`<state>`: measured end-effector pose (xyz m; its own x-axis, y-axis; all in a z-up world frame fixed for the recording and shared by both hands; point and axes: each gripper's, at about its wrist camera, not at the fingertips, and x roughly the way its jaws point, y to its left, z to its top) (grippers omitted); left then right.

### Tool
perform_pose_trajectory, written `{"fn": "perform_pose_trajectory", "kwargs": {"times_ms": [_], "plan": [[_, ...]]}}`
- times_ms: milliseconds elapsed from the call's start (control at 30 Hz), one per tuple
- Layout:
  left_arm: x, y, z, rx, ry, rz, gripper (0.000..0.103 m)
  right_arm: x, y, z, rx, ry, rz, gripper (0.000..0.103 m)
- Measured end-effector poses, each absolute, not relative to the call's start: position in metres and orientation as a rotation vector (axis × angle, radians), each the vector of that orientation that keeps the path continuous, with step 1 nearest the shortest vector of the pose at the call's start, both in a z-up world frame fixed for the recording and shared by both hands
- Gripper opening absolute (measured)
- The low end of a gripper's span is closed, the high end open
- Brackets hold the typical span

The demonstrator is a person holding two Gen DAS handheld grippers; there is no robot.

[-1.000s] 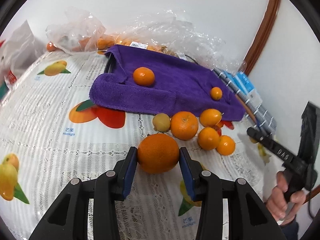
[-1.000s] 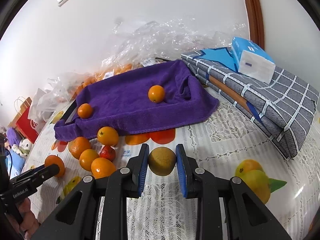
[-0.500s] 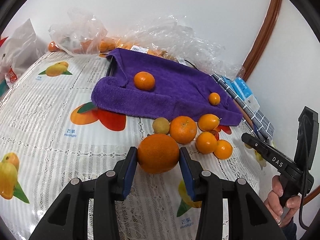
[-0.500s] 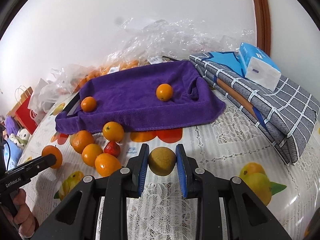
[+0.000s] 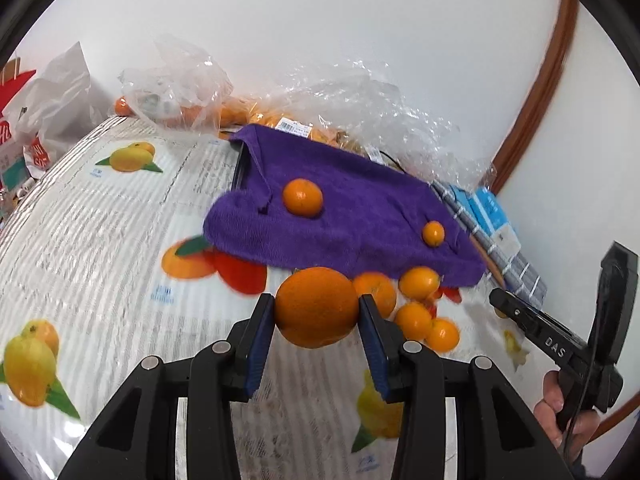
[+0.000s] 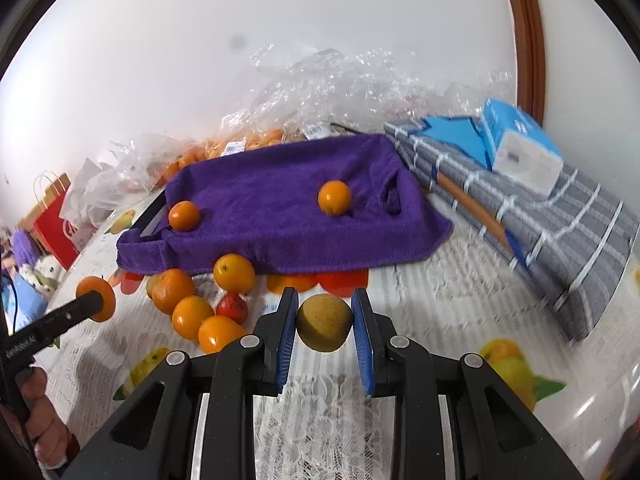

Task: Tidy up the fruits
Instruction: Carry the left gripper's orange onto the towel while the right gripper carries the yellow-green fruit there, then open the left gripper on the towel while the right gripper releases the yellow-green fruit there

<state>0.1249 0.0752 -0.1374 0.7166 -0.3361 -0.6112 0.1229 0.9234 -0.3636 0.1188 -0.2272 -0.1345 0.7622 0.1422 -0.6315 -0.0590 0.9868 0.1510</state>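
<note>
The left gripper (image 5: 317, 322) is closed on a large orange (image 5: 317, 306), its blue pads pressing the fruit's two sides and holding it clear above the worktop (image 5: 100, 248). The right gripper (image 6: 324, 330) is clamped, nearly shut, on a small yellow-brown fruit (image 6: 324, 322), also lifted off the cloth-covered worktop.

Both fruits appear to be in the carry stage of the sorting: picked up, not yet set down. The likely destination is the purple towel (image 5: 360, 216) just beyond both grippers, which seems to drape over a tray and already bears fruit. The next move would call for carrying each fruit forward over the towel's near edge and lowering it before the pads let go, since round fruit could roll on the soft, sloping cloth.

Counted in the right wrist view: two small oranges lie on the towel, one at its left end (image 6: 183, 215) and one nearer the right (image 6: 334, 197). In front of the towel's near edge sits a loose cluster of four oranges (image 6: 192, 316) with one small red fruit (image 6: 232, 307) among them; a further fruit may hide behind them. More oranges show inside the clear plastic bags (image 6: 320, 92) behind the towel, too crumpled to count.
</note>
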Motion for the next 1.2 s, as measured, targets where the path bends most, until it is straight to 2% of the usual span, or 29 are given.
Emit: {"fn": "perform_pose_trajectory", "kwargs": {"times_ms": [200,367,667,800,1200], "plan": [[0.173,0.068,-0.103,-0.271,0.67,-0.209,0.04,0.151,-0.227,-0.095,0.083,0.603,0.12,0.027],[0.206,0.054,-0.095,-0.287,0.638,-0.228,0.04,0.188,-0.232,-0.083,0.09,0.581,0.107,0.027],[0.233,0.033,-0.13,-0.255,0.678,-0.266,0.04,0.226,-0.252,-0.136,0.171,0.692,0.095,0.027],[0.236,0.033,-0.136,-0.295,0.68,-0.278,0.04,0.228,-0.255,-0.139,0.15,0.686,0.083,0.027],[0.24,0.015,-0.149,-0.194,0.709,-0.291,0.04,0.237,-0.249,-0.155,0.13,0.746,0.096,0.027]]}}
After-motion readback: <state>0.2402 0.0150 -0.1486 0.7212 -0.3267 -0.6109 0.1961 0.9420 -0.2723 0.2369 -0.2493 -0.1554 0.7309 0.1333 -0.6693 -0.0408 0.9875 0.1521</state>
